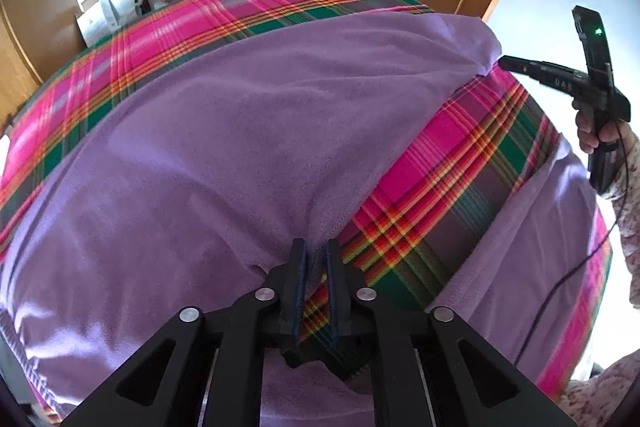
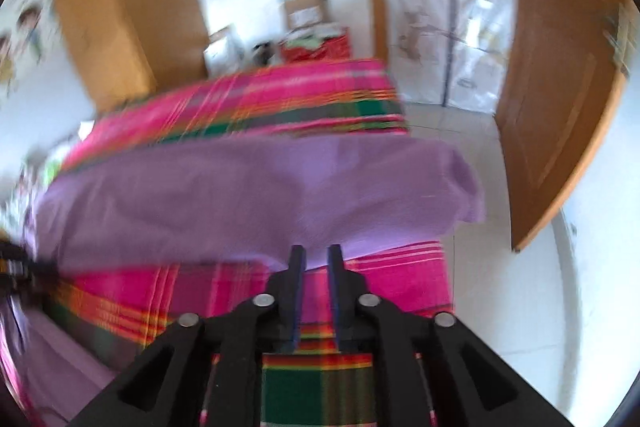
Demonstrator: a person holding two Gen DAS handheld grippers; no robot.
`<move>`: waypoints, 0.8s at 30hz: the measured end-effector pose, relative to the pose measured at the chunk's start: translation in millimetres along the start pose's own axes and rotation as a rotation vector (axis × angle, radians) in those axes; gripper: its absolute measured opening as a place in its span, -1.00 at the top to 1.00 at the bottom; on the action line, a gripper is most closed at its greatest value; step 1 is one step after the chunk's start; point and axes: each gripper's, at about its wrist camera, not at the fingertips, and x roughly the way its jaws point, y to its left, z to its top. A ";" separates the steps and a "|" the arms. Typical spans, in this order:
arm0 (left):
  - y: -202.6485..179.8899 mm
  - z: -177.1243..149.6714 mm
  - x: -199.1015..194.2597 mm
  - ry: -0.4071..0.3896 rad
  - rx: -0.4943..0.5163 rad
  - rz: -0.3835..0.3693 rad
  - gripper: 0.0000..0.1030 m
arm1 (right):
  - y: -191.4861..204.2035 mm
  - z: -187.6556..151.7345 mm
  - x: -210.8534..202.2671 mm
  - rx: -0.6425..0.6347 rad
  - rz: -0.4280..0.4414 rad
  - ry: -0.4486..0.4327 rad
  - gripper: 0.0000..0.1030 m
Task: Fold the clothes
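Gripping: left black two-finger gripper [image 1: 316, 259] clamps soft purple fleece cloth [image 1: 224, 131].
Right black two-finger gripper [image 2: 317, 259]: fingers slightly apart, holding nothing, cloth ahead.

Black left claw [image 1: 316, 259], silver screws, dark blue finger pads [image 1: 301, 283]. Right claw [image 1: 505, 62] black, green LED, thin black cable. Floral pink-white sleeve [image 1: 632, 211].
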 end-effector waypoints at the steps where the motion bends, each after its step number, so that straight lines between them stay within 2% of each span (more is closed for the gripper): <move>1: 0.6 0.2 -1.6 -0.004 -0.003 -0.005 0.74 | -6.5 1.6 2.1 0.029 -0.021 0.004 0.47; 8: 6.6 8.4 -18.8 -0.066 -0.026 -0.028 0.66 | -42.3 8.6 15.6 0.173 -0.105 0.004 0.31; 10: 11.4 12.3 -21.8 -0.085 -0.048 -0.030 0.66 | -57.8 13.3 17.8 0.252 -0.099 -0.017 0.21; 14: 16.3 18.0 -11.9 -0.068 -0.072 -0.027 0.64 | -83.2 18.9 28.9 0.389 -0.038 -0.003 0.16; 20: 23.3 26.3 4.9 -0.035 -0.106 -0.021 0.64 | -85.2 27.5 45.4 0.399 -0.023 0.016 0.13; 21: 24.4 27.7 7.8 -0.030 -0.112 -0.020 0.64 | -84.1 28.4 44.0 0.393 -0.027 0.005 0.14; 23: 25.8 29.0 10.9 -0.024 -0.119 -0.023 0.64 | -81.9 30.4 41.0 0.381 -0.035 -0.017 0.36; 24: 26.5 29.5 12.3 -0.022 -0.122 -0.025 0.64 | -80.9 31.3 39.6 0.374 -0.039 -0.028 0.57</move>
